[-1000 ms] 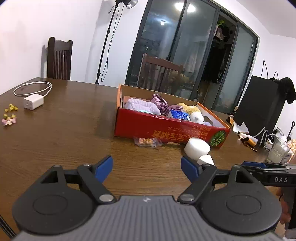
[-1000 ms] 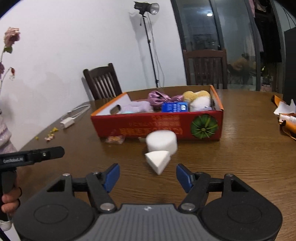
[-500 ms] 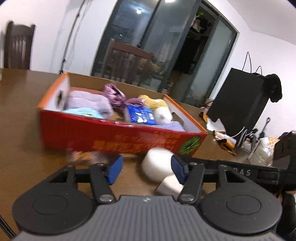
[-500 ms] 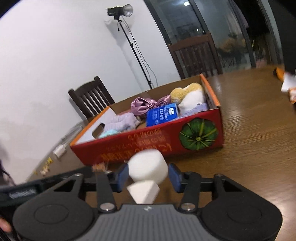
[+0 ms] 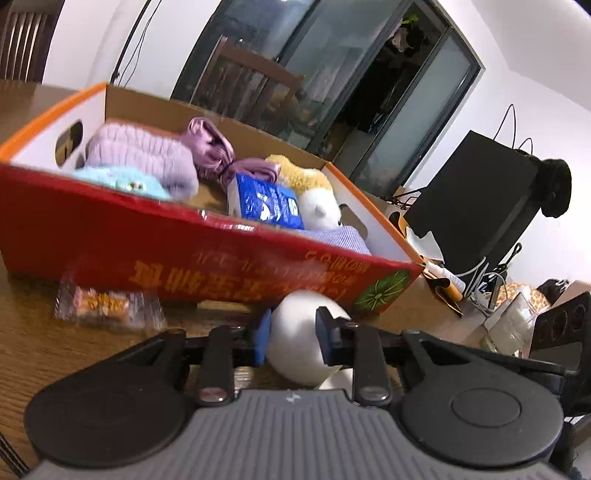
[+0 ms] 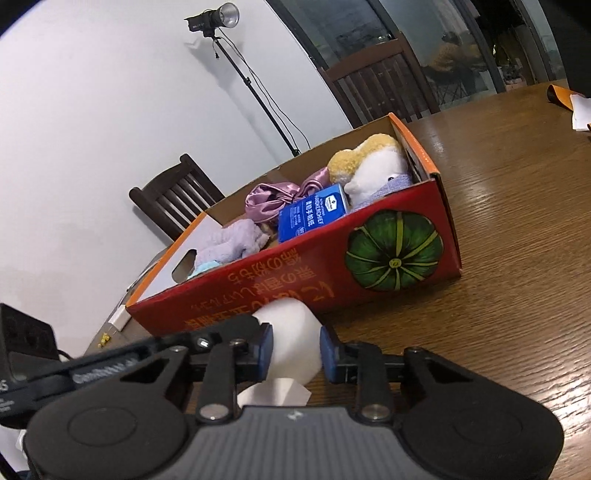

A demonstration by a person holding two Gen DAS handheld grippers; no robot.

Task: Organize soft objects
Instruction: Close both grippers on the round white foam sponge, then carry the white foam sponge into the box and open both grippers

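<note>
A round white sponge [image 5: 295,354] lies on the wooden table in front of the red cardboard box [image 5: 147,243]. My left gripper [image 5: 293,334] is closing on it, and one blue pad [image 5: 325,332] sinks into its side. In the right wrist view the same round sponge [image 6: 291,325] fills the gap of my right gripper [image 6: 295,349], whose jaws are also closing. I cannot tell whether the right pads press it. A white wedge sponge [image 6: 273,395] lies lower, under the right gripper's fingers. The box [image 6: 295,280] holds a purple knit [image 5: 147,158], a blue tissue pack [image 5: 269,203] and a plush toy [image 5: 314,199].
A clear snack packet [image 5: 103,304] lies against the box front on the left. Dark wooden chairs [image 6: 173,199] stand behind the table, with a light stand [image 6: 221,18] by the wall. A black bag [image 5: 472,206], cables and a plastic cup [image 5: 513,321] crowd the right end.
Both grippers have come forward and down to the sponges in front of the box. Their jaws have narrowed from wide apart to the sides of the round sponge.
</note>
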